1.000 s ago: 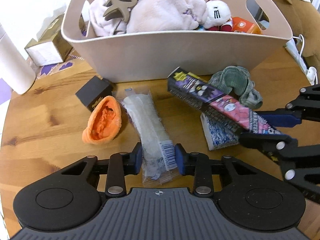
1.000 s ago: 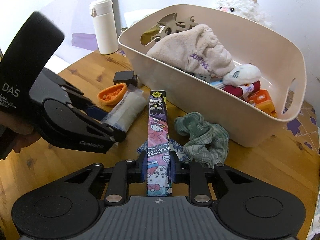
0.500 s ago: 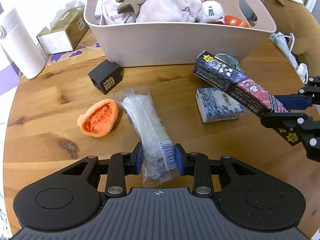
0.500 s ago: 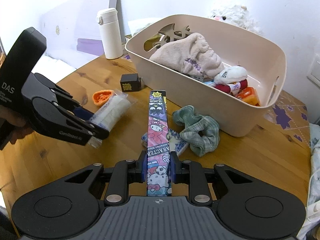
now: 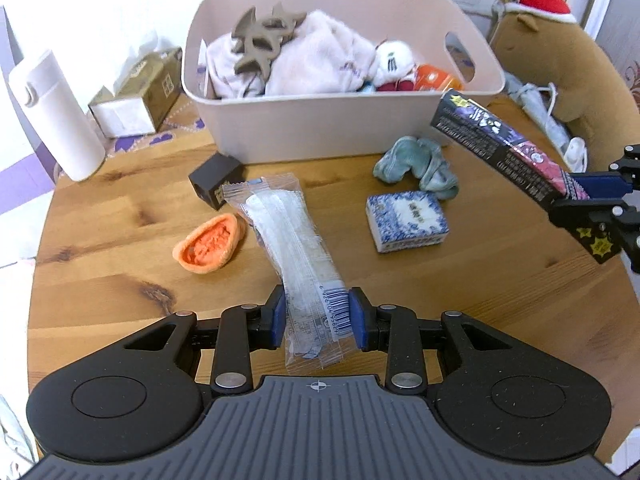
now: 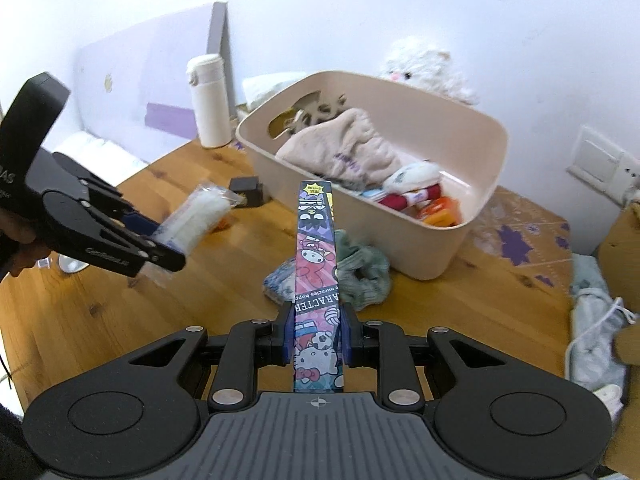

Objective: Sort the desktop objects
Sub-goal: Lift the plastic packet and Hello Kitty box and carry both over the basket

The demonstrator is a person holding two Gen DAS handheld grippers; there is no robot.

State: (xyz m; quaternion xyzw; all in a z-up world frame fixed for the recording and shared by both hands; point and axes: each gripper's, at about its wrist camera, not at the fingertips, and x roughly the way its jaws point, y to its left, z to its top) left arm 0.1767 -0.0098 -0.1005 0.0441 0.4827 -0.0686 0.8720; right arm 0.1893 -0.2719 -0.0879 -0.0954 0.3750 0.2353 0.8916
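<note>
Bin [image 5: 320, 128] fronted by scrunchie [image 5: 416, 164], blue box [image 5: 406, 220], orange shell [image 5: 210, 244].

Round knotty pine table [image 5: 112, 248], pretty warm-toned, shoved up against a plain white wall [image 6: 360, 20]. There's a white wall switch plate [image 6: 600, 166] off to the right, and the whole room is lit bright and even.

A white flask [image 5: 52, 116] stands at the wooden table's [image 5: 112, 264] far left edge, with a tissue box [image 5: 138, 98] just beside it on a purple-patterned mat [image 6: 520, 236]. A brown plush in a red hat [image 5: 560, 60] sits at the right, a white cable [image 5: 554, 112] against it. A white fluffy toy [image 6: 424, 70] sits by the wall, a wall socket [image 6: 600, 164] to its right.
</note>
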